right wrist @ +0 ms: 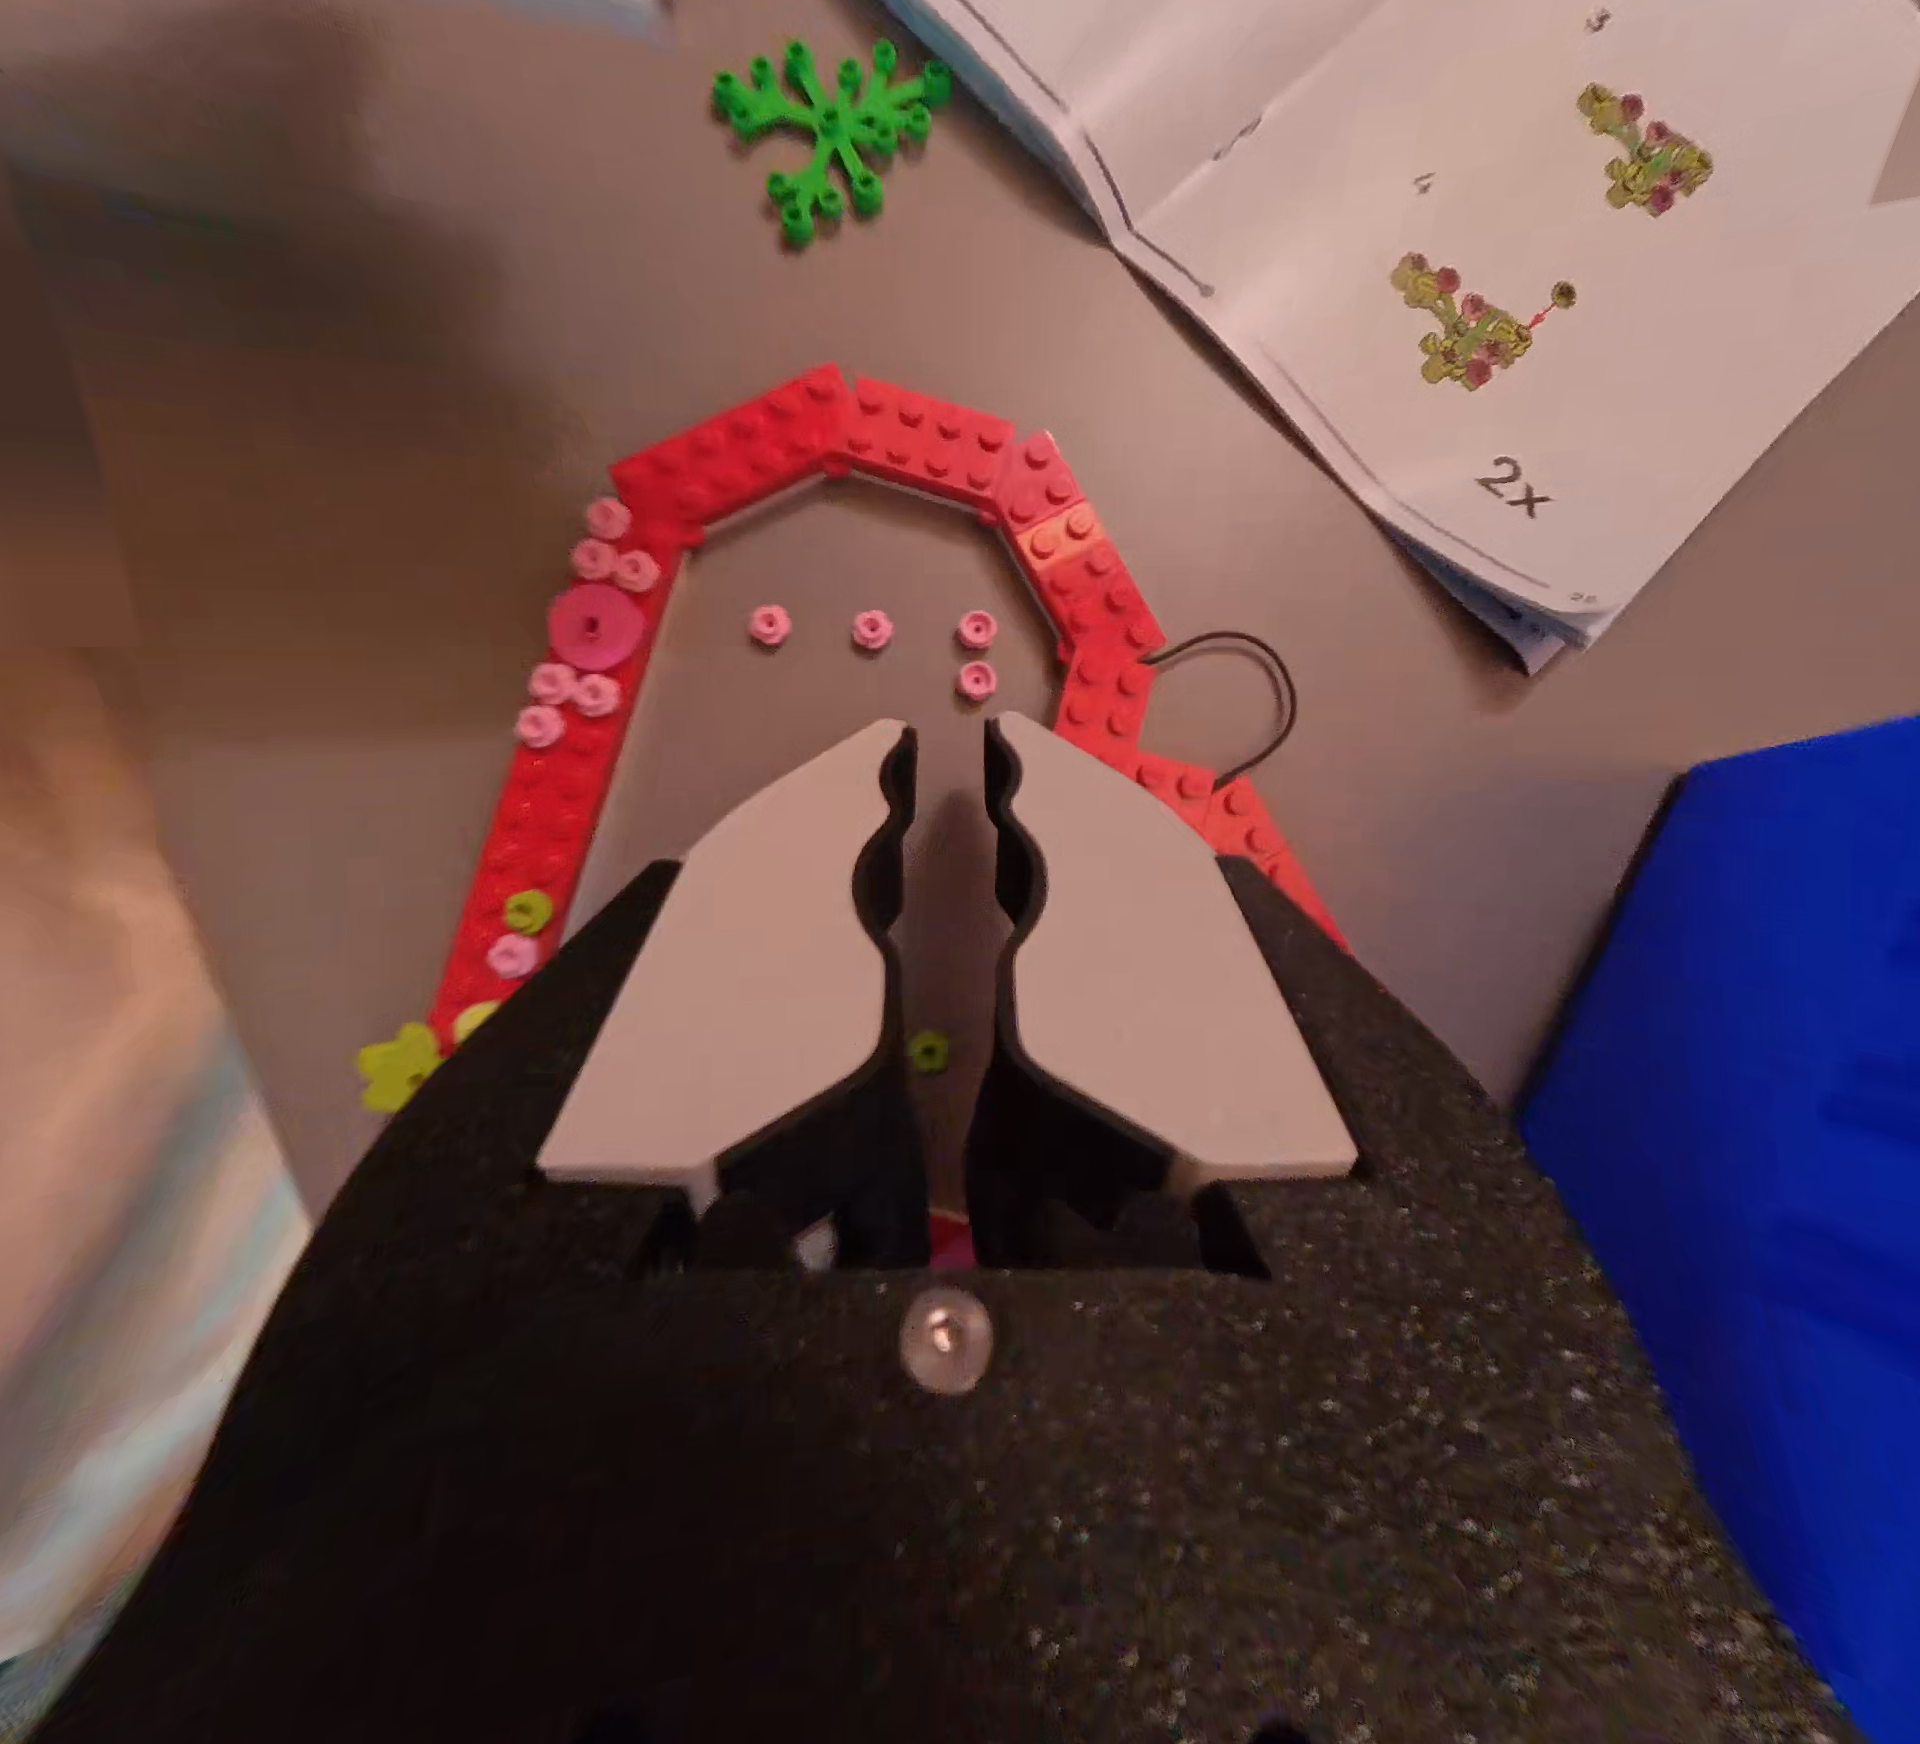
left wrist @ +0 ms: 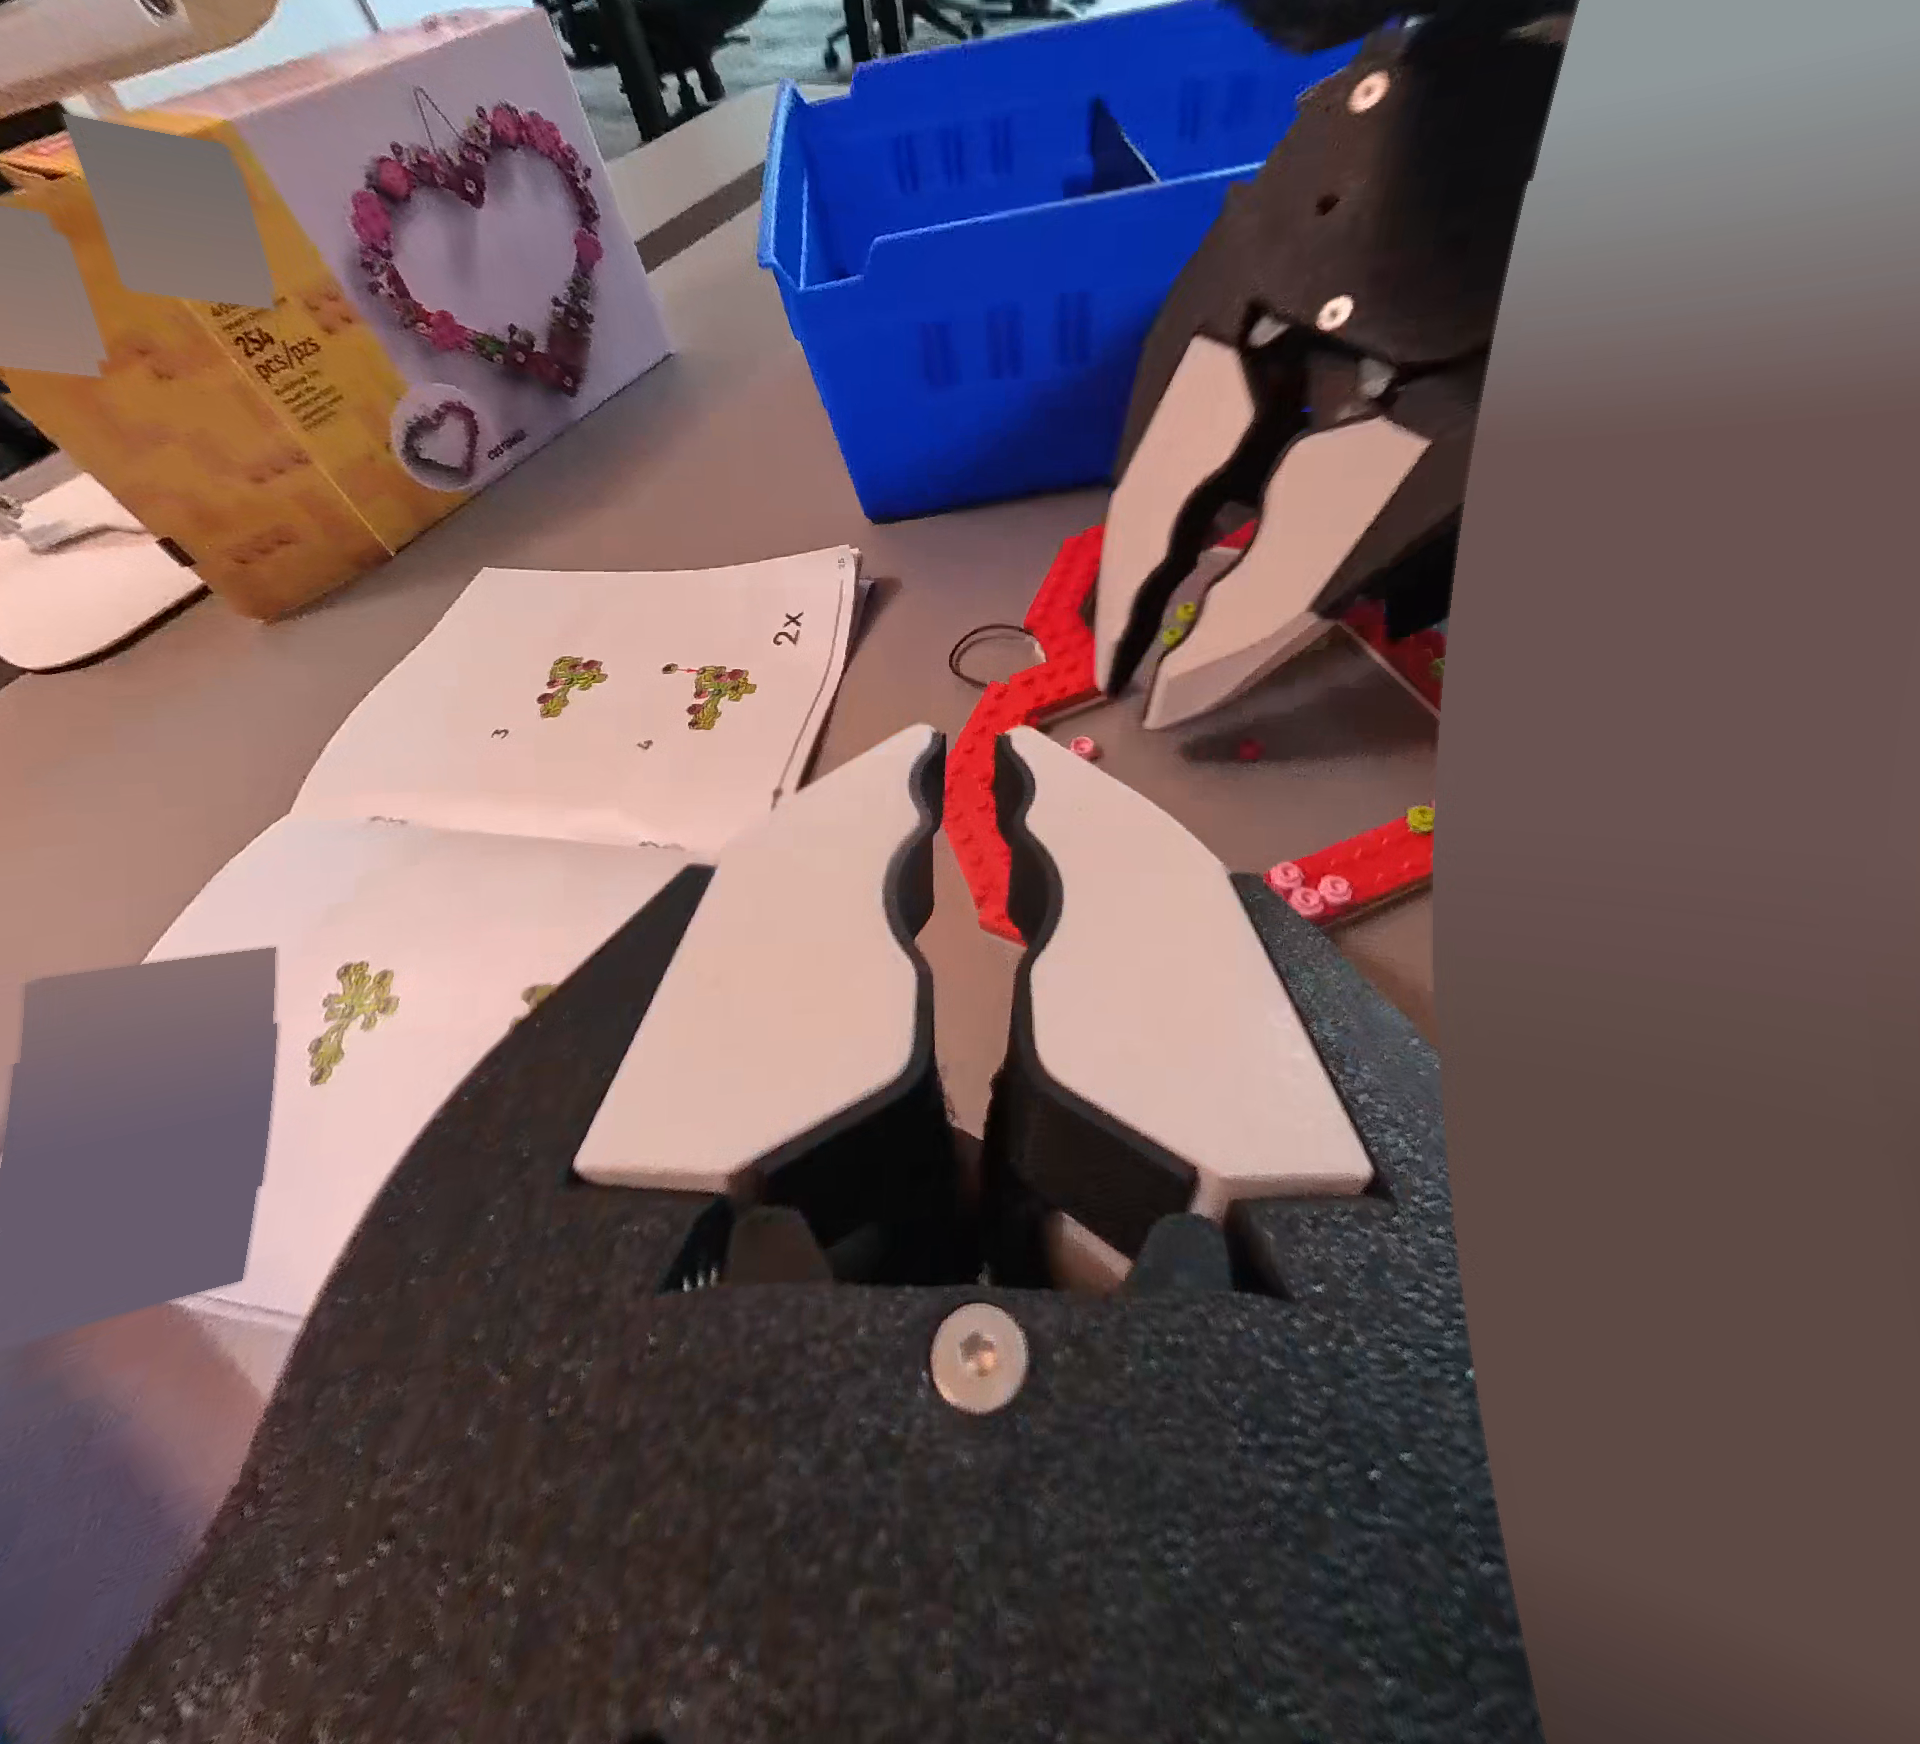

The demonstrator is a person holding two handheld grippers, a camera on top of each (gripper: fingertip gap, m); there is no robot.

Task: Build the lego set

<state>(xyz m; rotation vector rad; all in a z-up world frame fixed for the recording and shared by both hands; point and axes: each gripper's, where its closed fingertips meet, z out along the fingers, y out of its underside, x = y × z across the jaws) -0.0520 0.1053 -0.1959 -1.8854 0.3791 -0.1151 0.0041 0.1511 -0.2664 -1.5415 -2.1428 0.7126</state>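
Observation:
A red heart-shaped frame of Lego plates lies flat on the grey table; it also shows in the left wrist view. Pink flower studs and a larger magenta disc sit on its left arm. Several loose pink studs lie inside the frame. My right gripper hovers over the frame's inside, jaws a narrow gap apart and empty; the left wrist view shows it pointing down. My left gripper is low, just short of the frame, narrowly open and empty.
A green leaf piece lies beyond the frame. The open instruction booklet, the set's box and a blue bin ring the work area. A black string loop hangs off the frame. Lime flower pieces lie nearby. My hands' fingertips stand some 10 cm from each other. My right tips are roughly 6 cm from the larger magenta disc.

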